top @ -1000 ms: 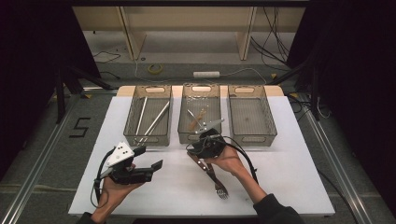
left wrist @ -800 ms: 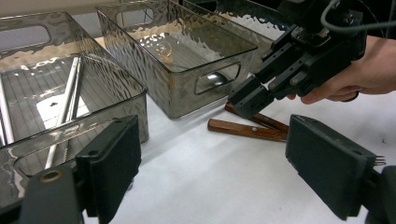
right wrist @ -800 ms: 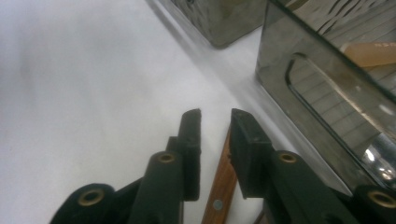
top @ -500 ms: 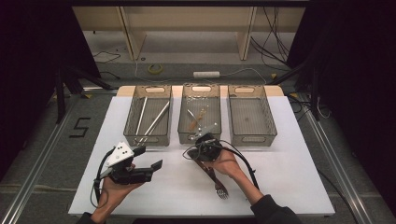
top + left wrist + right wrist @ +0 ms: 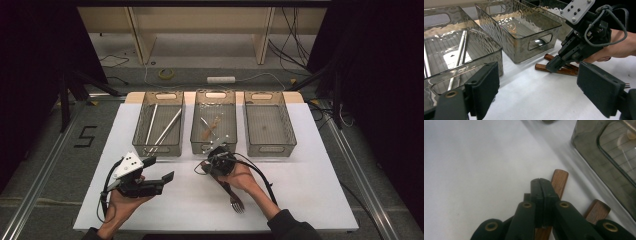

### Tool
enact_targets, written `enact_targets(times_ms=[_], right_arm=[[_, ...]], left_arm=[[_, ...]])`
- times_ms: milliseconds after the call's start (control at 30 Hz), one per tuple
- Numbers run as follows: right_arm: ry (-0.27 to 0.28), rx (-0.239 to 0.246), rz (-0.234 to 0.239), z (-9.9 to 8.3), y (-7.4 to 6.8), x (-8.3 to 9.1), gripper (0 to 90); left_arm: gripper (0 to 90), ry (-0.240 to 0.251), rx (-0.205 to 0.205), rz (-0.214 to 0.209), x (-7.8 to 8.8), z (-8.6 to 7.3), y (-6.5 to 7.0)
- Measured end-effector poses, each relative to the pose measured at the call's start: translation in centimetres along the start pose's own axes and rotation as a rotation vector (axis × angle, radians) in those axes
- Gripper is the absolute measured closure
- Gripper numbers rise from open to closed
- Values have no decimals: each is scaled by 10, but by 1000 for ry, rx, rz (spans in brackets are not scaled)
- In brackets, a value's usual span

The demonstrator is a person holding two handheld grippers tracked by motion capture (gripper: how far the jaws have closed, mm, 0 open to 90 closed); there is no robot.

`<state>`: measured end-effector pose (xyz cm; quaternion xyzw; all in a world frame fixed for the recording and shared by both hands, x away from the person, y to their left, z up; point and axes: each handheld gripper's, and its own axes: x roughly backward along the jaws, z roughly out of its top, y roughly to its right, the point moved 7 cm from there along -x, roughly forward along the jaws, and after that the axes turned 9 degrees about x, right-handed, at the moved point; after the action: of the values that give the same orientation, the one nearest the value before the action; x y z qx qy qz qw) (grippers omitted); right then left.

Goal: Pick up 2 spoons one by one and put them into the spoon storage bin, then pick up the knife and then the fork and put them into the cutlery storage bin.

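You've got one readable mark here: a black numeral "5" (image 5: pixel 86 136) on the grey floor (image 5: pixel 45 165), left of the white counter (image 5: pixel 310 190). Nothing else carries a label, brand or sign you can read.

White table (image 5: pixel 310 200) w/ 3 clear bins (image 5: pixel 269 125), wood-handled cutlery (image 5: pixel 554 70) & fork (image 5: pixel 236 202) lying on it

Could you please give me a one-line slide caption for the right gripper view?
Right claw shut over a wooden handle on the white table, a second handle alongside, beside a clear bin.
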<state>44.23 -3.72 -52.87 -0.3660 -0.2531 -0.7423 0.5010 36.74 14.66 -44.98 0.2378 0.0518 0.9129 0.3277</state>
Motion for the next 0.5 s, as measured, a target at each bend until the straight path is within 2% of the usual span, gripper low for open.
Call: enact_targets(times_ms=[333, 367, 433, 500], right_arm=[[-11, -10, 9, -1, -3, -4, 900], [-13, 13, 8, -1, -2, -5, 900], [-19, -1, 9, -1, -4, -6, 900], [-25, 9, 5, -1, -4, -8, 900]], left_arm=[[177, -6, -2, 1, 0, -1, 0], [177, -6, -4, 2, 0, -1, 0], [177, -4, -4, -1, 1, -1, 0], [176, -7, -7, 3, 1, -1, 0]])
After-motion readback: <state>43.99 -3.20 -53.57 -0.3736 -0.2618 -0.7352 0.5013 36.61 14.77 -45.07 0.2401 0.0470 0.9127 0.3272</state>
